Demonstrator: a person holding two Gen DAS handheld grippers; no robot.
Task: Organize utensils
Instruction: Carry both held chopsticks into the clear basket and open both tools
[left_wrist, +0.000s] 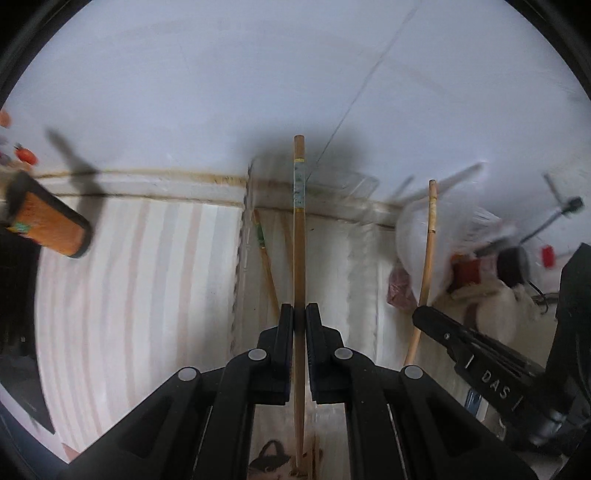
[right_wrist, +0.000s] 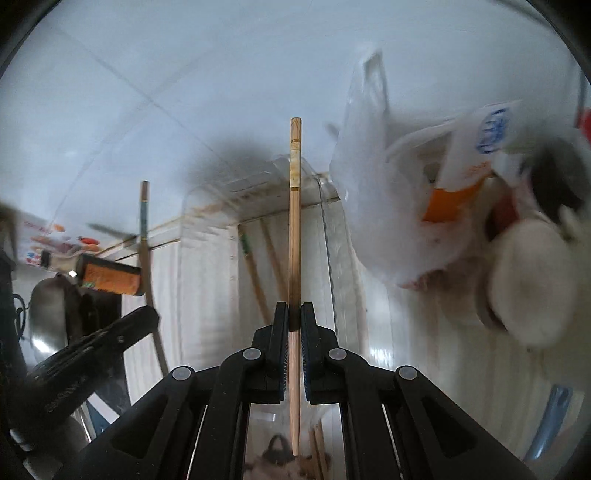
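Soft, even daylight; both fisheye views curve straight lines near the dark circular rims. A diffuse shadow (left_wrist: 295, 147) falls on the white wall (left_wrist: 221, 74). Motion blur smears the plastic bag (right_wrist: 388, 221) and right-hand clutter.

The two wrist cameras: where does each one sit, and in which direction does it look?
Left wrist view: sits on the left gripper, looks forward along a clamped wooden chopstick toward the white wall; the right gripper shows at right.
Right wrist view: sits on the right gripper, looks along its own wooden chopstick; the left gripper shows at left.
Shared: the orange cylinder with black ends.
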